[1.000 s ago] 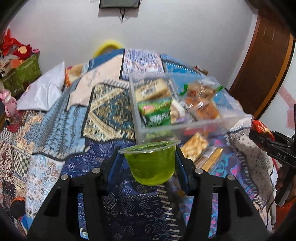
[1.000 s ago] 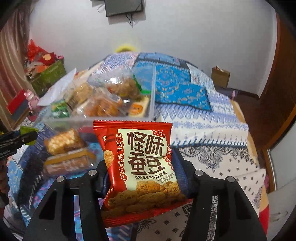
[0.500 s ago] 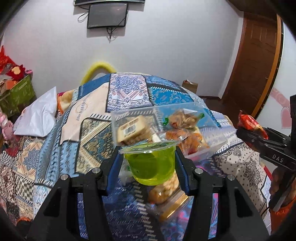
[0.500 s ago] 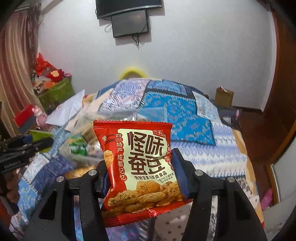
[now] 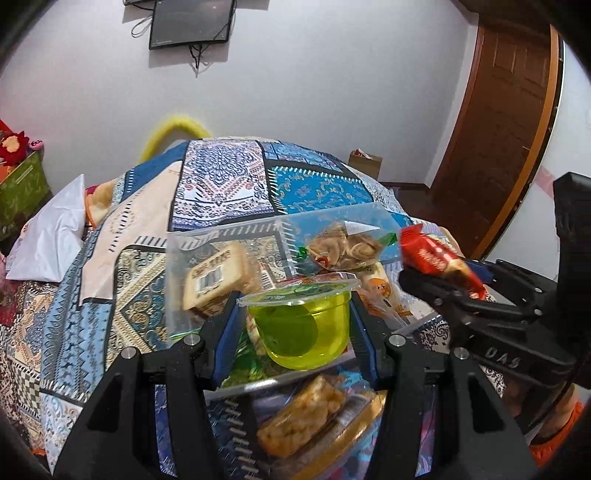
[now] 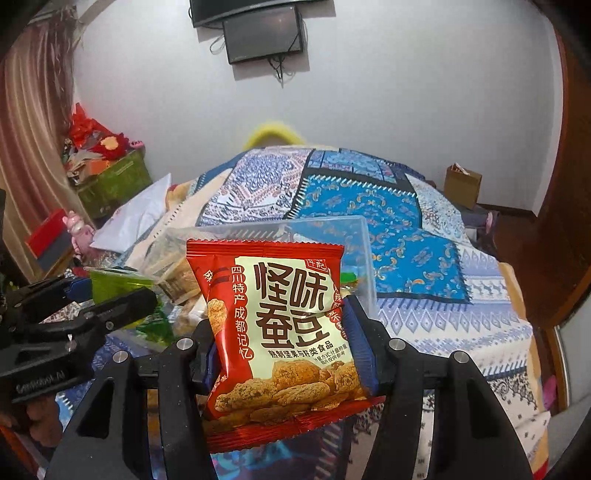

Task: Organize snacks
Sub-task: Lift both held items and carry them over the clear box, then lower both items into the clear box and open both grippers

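Observation:
My left gripper (image 5: 295,325) is shut on a green jelly cup (image 5: 303,328) with a clear lid, held upright above the near edge of a clear plastic box (image 5: 221,236) on the patterned bedspread. My right gripper (image 6: 280,332) is shut on a red snack packet (image 6: 277,325) printed with fried bean pieces, held upright in front of the same clear box (image 6: 364,258). The box holds several wrapped snacks, among them a barcoded pastry pack (image 5: 218,277) and a bag of brown crisps (image 5: 347,247). Each gripper shows in the other's view: the right gripper (image 5: 443,280) with its packet, the left gripper (image 6: 110,291) with the cup.
Loose wrapped snacks (image 5: 303,413) lie on the bedspread (image 5: 229,177) below the left gripper, in front of the box. A white pillow (image 5: 51,236) lies at the left. A green crate with red decorations (image 6: 110,177), a wall screen (image 6: 266,33) and a brown door (image 5: 506,122) ring the bed.
Both grippers have risen and moved toward the box with their snacks still gripped. The box now sits lower and closer in both views, and the two grippers have drawn closer together.

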A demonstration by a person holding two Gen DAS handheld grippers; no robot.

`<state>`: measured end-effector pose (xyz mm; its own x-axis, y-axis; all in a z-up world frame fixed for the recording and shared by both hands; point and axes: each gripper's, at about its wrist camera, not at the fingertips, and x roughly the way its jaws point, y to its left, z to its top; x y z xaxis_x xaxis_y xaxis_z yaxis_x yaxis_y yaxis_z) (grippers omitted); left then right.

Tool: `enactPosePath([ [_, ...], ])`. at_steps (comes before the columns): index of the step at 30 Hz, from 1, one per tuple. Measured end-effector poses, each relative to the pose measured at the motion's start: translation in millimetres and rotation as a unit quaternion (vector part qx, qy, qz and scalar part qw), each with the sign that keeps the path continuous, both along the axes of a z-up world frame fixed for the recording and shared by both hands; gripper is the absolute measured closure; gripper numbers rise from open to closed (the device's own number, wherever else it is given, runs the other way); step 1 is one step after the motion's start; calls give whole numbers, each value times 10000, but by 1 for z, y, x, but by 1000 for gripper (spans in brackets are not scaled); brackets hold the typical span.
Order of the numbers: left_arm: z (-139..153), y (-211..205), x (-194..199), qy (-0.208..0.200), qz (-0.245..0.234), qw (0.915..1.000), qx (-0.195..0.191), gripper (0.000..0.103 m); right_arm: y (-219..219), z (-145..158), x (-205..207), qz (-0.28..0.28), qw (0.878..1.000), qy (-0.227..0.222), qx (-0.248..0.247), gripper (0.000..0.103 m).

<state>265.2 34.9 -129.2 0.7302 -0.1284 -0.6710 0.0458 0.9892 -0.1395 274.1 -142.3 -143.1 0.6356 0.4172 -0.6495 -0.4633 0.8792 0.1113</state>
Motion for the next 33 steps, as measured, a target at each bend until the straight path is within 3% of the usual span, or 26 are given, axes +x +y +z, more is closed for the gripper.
enactPosePath([
  [22,-45,-3,36,458,160,9988,5,49,7,-27,26,-47,9989,454,-120,49],
  [28,-40,0,26,477,104,9988,-99,48,5,-24,23,-91,9984,529,-173,47],
  [33,-27,0,15,389,12,9992,-114,48,4,-8,13,-148,9994,298,-116,39],
])
